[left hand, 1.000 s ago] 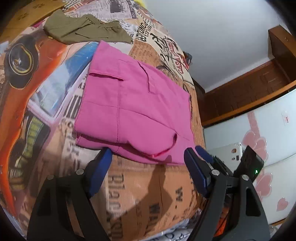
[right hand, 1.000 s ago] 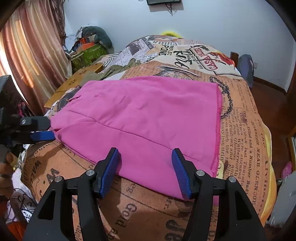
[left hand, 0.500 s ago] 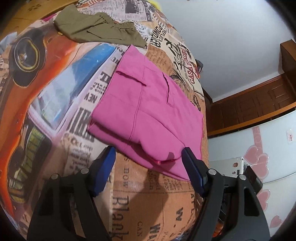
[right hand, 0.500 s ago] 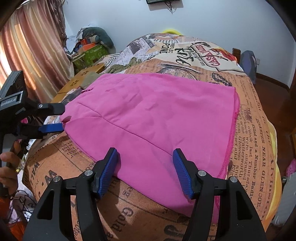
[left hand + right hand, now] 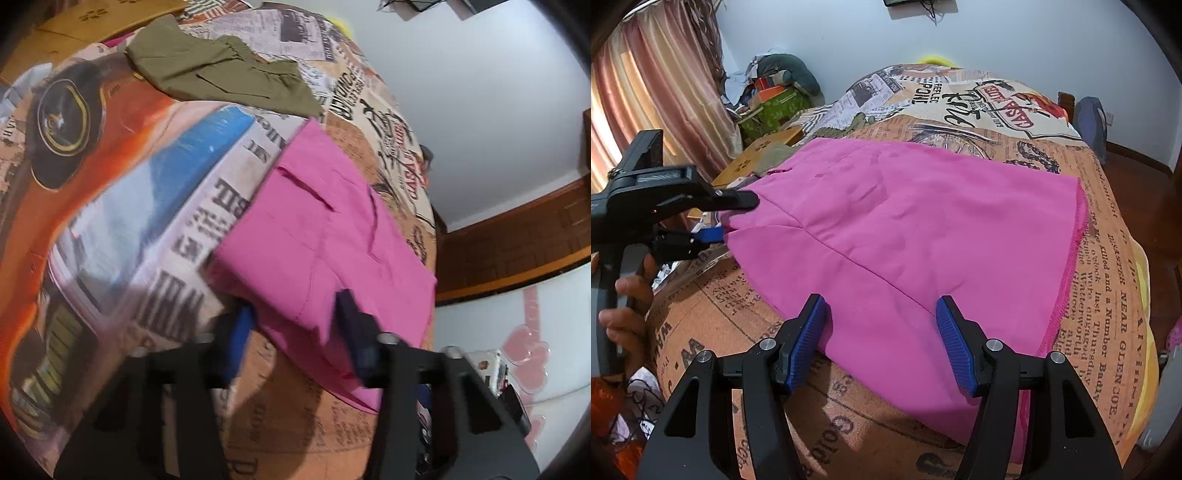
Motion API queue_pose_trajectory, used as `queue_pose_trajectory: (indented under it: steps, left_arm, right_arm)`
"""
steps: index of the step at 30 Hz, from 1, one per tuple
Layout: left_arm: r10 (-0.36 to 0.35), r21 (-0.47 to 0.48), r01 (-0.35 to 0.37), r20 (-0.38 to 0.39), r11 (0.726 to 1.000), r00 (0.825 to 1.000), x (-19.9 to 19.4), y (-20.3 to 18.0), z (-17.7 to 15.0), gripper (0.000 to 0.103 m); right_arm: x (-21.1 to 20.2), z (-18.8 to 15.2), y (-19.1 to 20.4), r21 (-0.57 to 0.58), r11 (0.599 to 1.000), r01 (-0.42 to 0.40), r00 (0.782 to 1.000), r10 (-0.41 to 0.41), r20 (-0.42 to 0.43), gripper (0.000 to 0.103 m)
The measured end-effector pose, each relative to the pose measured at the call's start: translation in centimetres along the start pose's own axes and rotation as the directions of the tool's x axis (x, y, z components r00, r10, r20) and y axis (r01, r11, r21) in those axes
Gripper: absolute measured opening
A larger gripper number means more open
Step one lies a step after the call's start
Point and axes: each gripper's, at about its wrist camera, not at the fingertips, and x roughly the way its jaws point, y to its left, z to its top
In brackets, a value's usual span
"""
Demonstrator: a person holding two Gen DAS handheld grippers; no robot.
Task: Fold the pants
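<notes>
The left gripper (image 5: 295,317) has pushed in, its fingers apart around the near corner of the folded pink cloth pants (image 5: 325,240) on the printed bedspread (image 5: 110,192); the right gripper (image 5: 882,332) waits, fingers apart at the edge – next fold seems near

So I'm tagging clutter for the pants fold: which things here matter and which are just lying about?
In the job:
pink pants
left gripper, jaws open at their edge
right gripper, jaws open

Lying about:
olive garment
pile by the curtain
</notes>
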Motion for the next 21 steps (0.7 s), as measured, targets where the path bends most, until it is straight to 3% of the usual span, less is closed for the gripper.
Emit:
queue_pose_trajectory:
  steps: [4, 8, 12, 16, 21]
  left_arm:
    - [0.014, 0.067, -0.014, 0.000, 0.998, 1.000, 0.0, -0.7, 0.3, 0.029]
    - [0.062, 0.166, -0.069, 0.052, 0.984, 0.997, -1.2, -1.3, -0.5, 0.025]
    - [0.098, 0.205, -0.122, 0.120, 0.971, 0.988, -3.5, -0.6, -1.2, 0.022]
    - [0.168, 0.262, -0.226, 0.224, 0.938, 0.960, -6.6, 0.0, -2.3, 0.020]
    - [0.222, 0.375, -0.357, 0.356, 0.856, 0.908, -8.9, -2.0, -3.4, 0.016]
  right_arm:
    - [0.1, 0.1, 0.0, 0.004, 1.000, -0.002, 1.000, 0.002, -0.005, 0.058]
    - [0.2, 0.5, 0.4, -0.015, 1.000, 0.001, 1.000, -0.001, -0.019, 0.058]
    - [0.7, 1.1, 1.5, -0.057, 0.998, -0.025, 0.999, 0.024, -0.033, 0.058]
    - [1.2, 1.5, 2.8, -0.099, 0.994, -0.046, 0.998, 0.042, -0.039, 0.058]
    - [1.6, 1.6, 3.8, -0.127, 0.991, -0.049, 0.998, 0.044, -0.040, 0.058]
